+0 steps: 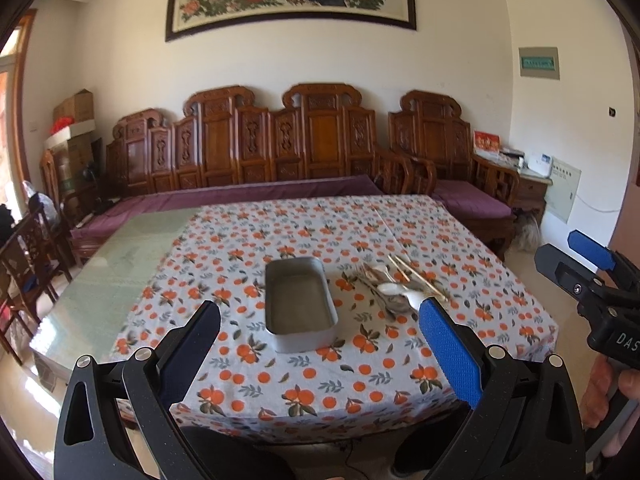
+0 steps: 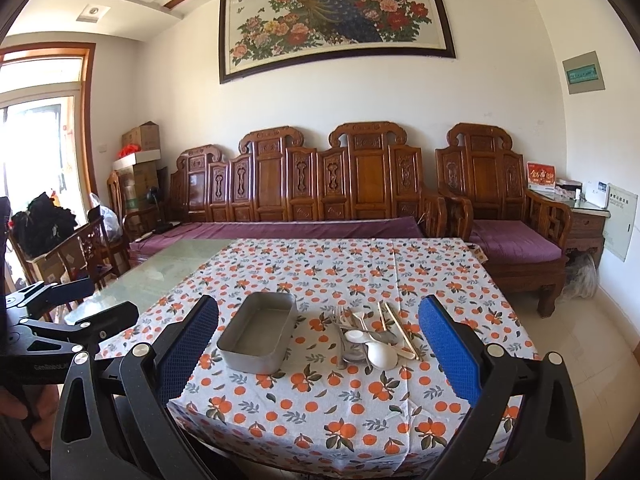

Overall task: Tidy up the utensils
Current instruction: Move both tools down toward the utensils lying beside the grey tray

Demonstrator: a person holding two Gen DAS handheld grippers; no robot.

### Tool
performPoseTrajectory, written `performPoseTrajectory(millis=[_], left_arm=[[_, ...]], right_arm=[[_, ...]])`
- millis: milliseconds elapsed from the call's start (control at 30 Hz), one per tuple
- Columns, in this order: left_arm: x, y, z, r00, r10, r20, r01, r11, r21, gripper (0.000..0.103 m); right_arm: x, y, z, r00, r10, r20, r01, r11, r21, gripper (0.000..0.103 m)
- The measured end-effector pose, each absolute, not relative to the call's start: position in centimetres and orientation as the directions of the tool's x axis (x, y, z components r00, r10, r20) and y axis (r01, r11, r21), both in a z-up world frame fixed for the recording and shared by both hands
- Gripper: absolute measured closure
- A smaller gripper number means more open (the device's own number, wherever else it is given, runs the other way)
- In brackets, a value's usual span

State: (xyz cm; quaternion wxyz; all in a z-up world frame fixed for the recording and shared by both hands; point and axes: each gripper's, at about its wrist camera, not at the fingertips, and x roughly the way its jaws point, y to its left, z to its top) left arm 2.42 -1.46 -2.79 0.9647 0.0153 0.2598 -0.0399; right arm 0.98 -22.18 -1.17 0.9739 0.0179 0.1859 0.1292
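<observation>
Both grippers hovered level at the table's near edge, left gripper (image 1: 320, 344) and right gripper (image 2: 320, 344) gaping wide, empty, metal tin (image 2: 258, 334) left of utensil pile (image 2: 368, 338).

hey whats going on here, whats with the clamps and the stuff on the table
A person holds a two-finger gripper in each hand, facing a table with an orange-print tablecloth. The left gripper and right gripper are both open and hold nothing. An empty metal tray sits beside a loose pile of utensils: spoons, a fork, chopsticks. Nothing is in the tray yet.
</observation>
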Motion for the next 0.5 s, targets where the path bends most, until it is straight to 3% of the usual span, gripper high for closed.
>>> performPoseTrajectory(millis=[500], left_arm=[[9.6,-2.7,-6.2,0.794,-0.117,-0.597,0.174,0.984,0.037,0.007]], right_arm=[[10.7,-25.1,-7.1,0.836,0.236,-0.495,-0.229,0.97,0.076,0.024]])
